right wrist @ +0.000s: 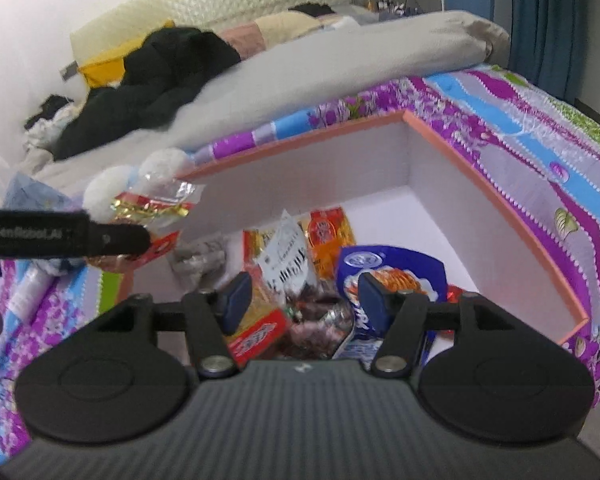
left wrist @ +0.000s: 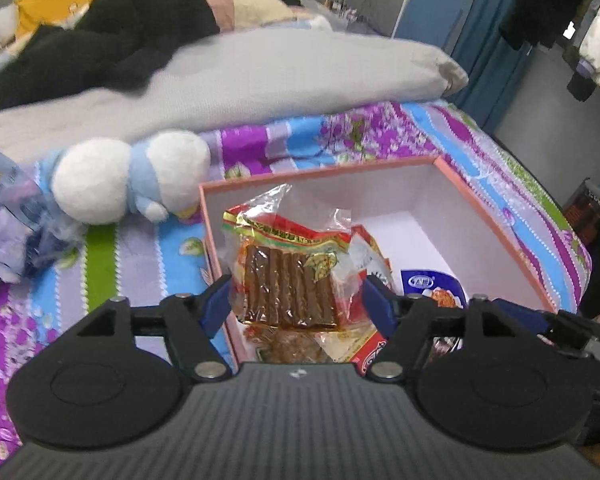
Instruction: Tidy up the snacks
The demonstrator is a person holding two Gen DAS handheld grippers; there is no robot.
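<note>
A clear packet of brown snack sticks (left wrist: 288, 280) is sitting right between the blue fingers (left wrist: 216, 306) of the left gripper (left wrist: 296, 304), hanging over the left edge of the pink box (left wrist: 496, 216). The jaws are standing fairly wide, with a finger at each side of the packet; they seem to be pinching its wrapper, though the loose plastic makes real contact hard to confirm. Beneath it, more red and yellow packets are lying in the box, and a blue bag (left wrist: 432, 284) is peeking out at the right.

The right gripper (right wrist: 300, 300) is hovering over the box interior with its jaws spread moderately apart and nothing between them. The blue bag (right wrist: 388, 276) is lying just under and behind its right finger (right wrist: 372, 300), and a red carton (right wrist: 260, 336) is lying beside its left finger.

The right wrist view is showing what the left one is not: the left gripper's black arm (right wrist: 60, 236) reaching in from the left, the packet's crinkled top (right wrist: 156, 204) above the box's wall, and the full heap of snacks, including an orange packet (right wrist: 328, 236). The left wrist view alone is showing the white and blue plush toy (left wrist: 128, 176) clearly, lying on the flowered bedsheet (left wrist: 140, 264) beside the box.
</note>
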